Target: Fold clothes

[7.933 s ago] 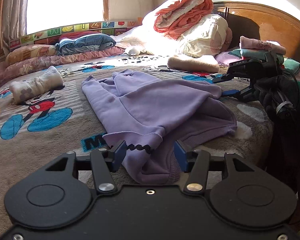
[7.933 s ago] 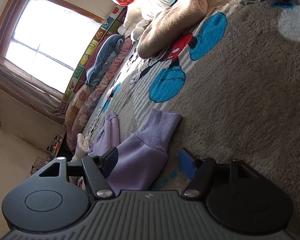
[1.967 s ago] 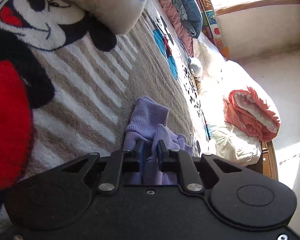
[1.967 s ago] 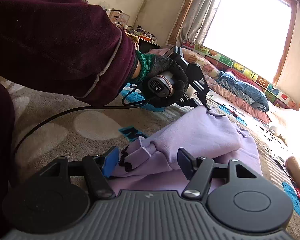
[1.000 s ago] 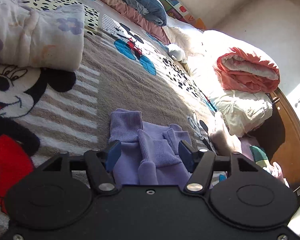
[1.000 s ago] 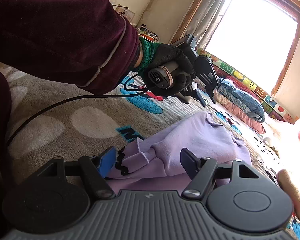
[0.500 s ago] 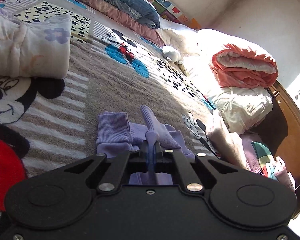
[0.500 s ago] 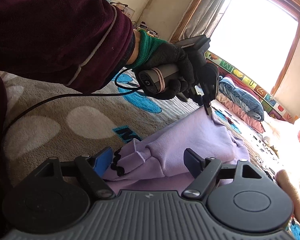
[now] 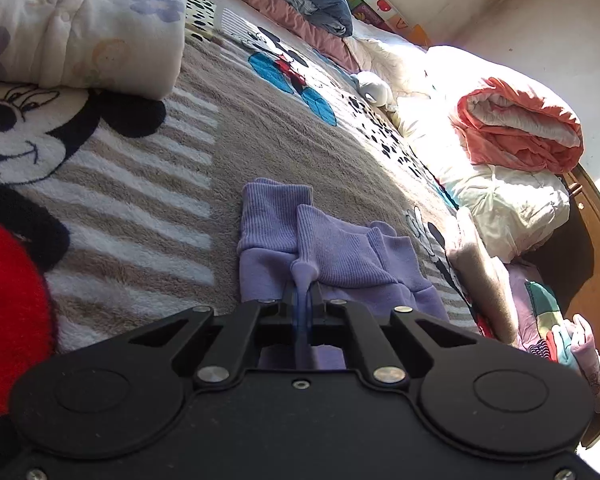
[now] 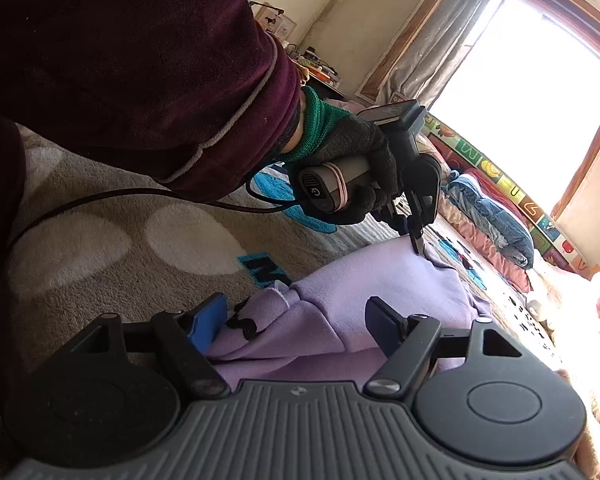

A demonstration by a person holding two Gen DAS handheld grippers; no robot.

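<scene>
We are working over the bed, which is wearing a plush cartoon-mouse blanket [image 9: 148, 184] across its whole surface. Far right in the left wrist view, a rolled coral-and-white quilt [image 9: 516, 124] is sitting on top of a cream bundle [image 9: 500, 208], and a folded white floral blanket [image 9: 80, 28] is lying at far left. In the right wrist view, bright light is pouring through the window [image 10: 528, 92] at the far right.

The lavender sweatshirt [image 10: 380, 284] is lying bunched on the blanket, near the middle of the bed, with its two ribbed cuffs [image 9: 276, 212] overlapping at the far end in the left wrist view.

Our dark maroon sleeve [image 10: 120, 72] is reaching in from the left, and the left hand [image 10: 352, 176], in a dark glove with a green knit wrist, is gripping the handle of its tool.

The left tool [image 9: 302, 296] is pressed together, pinching a thin raised ridge of the sweatshirt just behind the cuffs. The right tool [image 10: 292, 324] is spread wide, its blue pads [image 10: 206, 320] standing either side of a fold of the sweatshirt's near part without closing on it.
</scene>
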